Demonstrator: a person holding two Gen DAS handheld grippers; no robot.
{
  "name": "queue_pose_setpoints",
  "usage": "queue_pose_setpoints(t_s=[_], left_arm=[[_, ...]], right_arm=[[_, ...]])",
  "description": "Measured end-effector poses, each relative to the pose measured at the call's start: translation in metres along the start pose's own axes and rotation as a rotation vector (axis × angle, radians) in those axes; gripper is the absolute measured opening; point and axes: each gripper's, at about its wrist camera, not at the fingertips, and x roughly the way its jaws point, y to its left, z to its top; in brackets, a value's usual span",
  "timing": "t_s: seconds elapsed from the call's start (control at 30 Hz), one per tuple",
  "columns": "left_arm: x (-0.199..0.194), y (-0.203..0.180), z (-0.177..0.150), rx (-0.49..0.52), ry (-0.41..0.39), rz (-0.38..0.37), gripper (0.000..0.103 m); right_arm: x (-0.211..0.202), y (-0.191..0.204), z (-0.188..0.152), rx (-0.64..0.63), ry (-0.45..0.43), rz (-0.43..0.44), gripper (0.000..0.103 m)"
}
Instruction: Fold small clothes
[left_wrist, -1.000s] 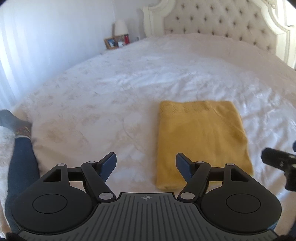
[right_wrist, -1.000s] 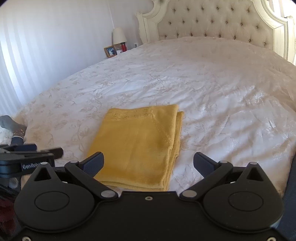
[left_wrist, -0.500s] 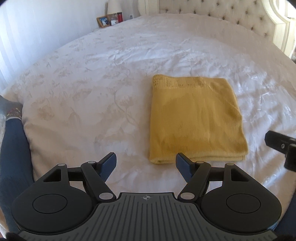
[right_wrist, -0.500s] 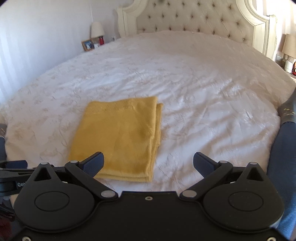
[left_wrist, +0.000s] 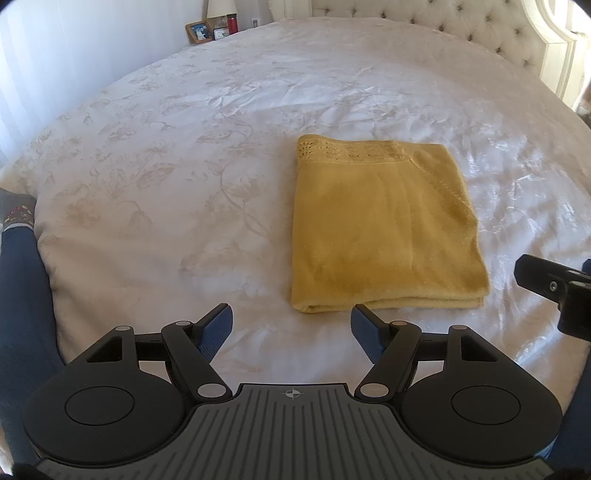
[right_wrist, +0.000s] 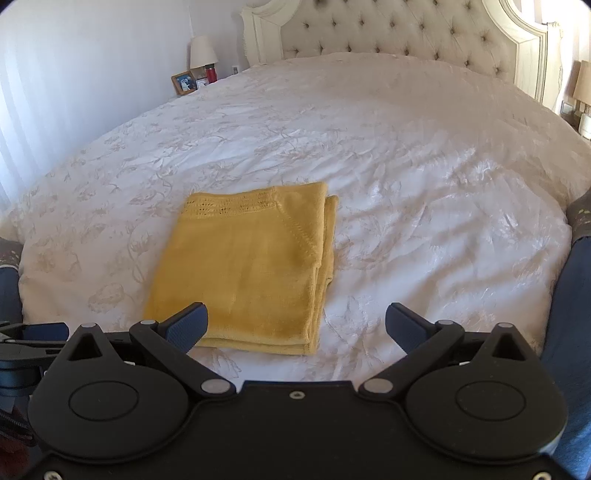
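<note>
Showing garment's (right_wrist: 243, 273) layered edge only rightward; lamp (right_wrist: 583, 88) perhaps.

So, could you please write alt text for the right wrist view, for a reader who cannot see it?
A folded yellow garment lies flat on a white floral bedspread, just beyond the open, empty right tool. A tufted headboard stands at the far end, with a lamp and a framed photo beside the bed at far left.

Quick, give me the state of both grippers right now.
Left gripper: open, holding nothing, short of the yellow folded garment.
Right gripper: open, holding nothing, the garment's near edge lying below it.
</note>
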Motion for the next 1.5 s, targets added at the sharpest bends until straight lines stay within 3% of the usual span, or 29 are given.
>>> queue_pose_setpoints(t_s=[1.5], left_arm=[[0.0035,-0.0054,0.0031,0.003,0.023,-0.019,0.070]], right_arm=[[0.0099,-0.0009,0.0029,0.032,0.024,0.019,0.102]])
